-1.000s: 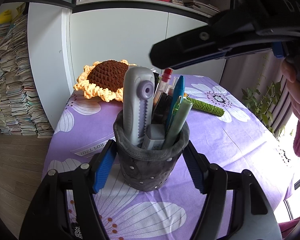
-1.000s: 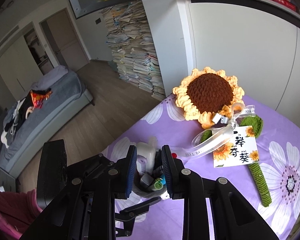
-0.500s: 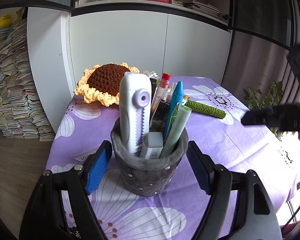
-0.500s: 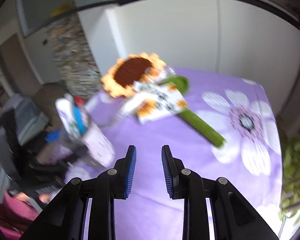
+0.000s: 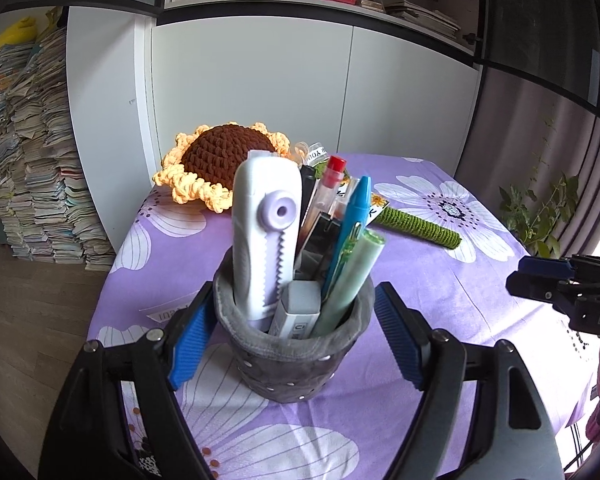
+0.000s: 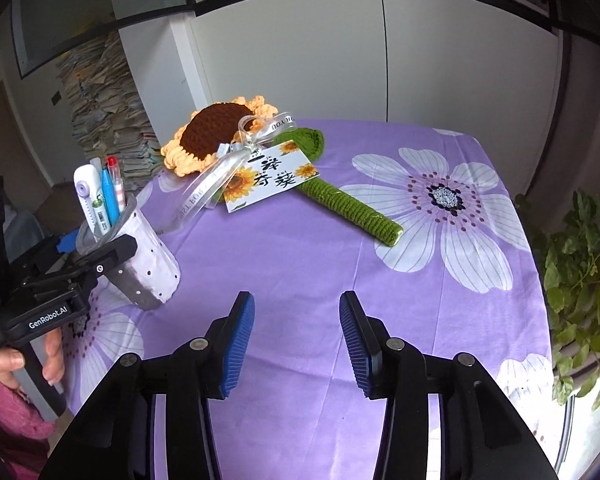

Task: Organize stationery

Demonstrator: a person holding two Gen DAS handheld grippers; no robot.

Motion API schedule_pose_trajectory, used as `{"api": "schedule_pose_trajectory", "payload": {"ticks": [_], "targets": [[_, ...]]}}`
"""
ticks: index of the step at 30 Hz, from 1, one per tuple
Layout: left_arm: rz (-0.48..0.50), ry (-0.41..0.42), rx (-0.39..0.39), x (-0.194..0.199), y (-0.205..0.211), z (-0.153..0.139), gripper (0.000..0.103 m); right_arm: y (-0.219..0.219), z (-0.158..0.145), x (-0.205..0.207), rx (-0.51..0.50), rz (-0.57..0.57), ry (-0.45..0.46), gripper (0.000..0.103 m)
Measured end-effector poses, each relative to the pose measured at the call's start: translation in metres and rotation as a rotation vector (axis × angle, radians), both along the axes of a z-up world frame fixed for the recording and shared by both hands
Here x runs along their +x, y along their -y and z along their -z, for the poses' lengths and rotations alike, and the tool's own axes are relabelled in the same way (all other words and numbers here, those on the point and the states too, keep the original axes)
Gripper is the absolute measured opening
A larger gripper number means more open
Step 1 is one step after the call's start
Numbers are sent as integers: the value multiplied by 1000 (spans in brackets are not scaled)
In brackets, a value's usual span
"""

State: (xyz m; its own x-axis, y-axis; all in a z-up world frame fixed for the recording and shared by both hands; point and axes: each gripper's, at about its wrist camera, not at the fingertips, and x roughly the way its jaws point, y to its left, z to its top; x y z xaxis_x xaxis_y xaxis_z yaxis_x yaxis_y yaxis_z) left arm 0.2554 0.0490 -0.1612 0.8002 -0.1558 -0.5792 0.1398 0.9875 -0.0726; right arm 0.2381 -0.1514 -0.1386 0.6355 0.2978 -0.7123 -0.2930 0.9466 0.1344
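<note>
Pen holder (image 5: 296, 344): grey felt, upright near the purple surface (image 6: 300, 264) edge, packed with pens; filling looked finished. Left claw (image 5: 294, 338): just widened, straddling it, pads apart. Right claw (image 6: 296, 340): just widened, empty. Next: withdraw without tipping it.

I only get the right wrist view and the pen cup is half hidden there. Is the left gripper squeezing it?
Observer: No. The left gripper has just been opening, and it stands clear of the pen cup on both sides.
Operator: What's at the front inside?
Observer: A grey eraser, beside the white correction tape.
Operator: Anything black in there?
Observer: Yes, a black item just behind the eraser.
</note>
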Motion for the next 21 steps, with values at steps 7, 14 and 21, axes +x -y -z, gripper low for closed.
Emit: {"api": "schedule_pose_trajectory", "payload": {"ticks": [7,14,21], "targets": [[-16,2,19,2,4,0,76,8,-11,-9,11,32,75,45],[-27,23,37,0,3,2,69,21,-3,-7,44,47,43,45],[-30,36,10,-1,3,1,69,28,-3,-9,60,57,44,45]]}}
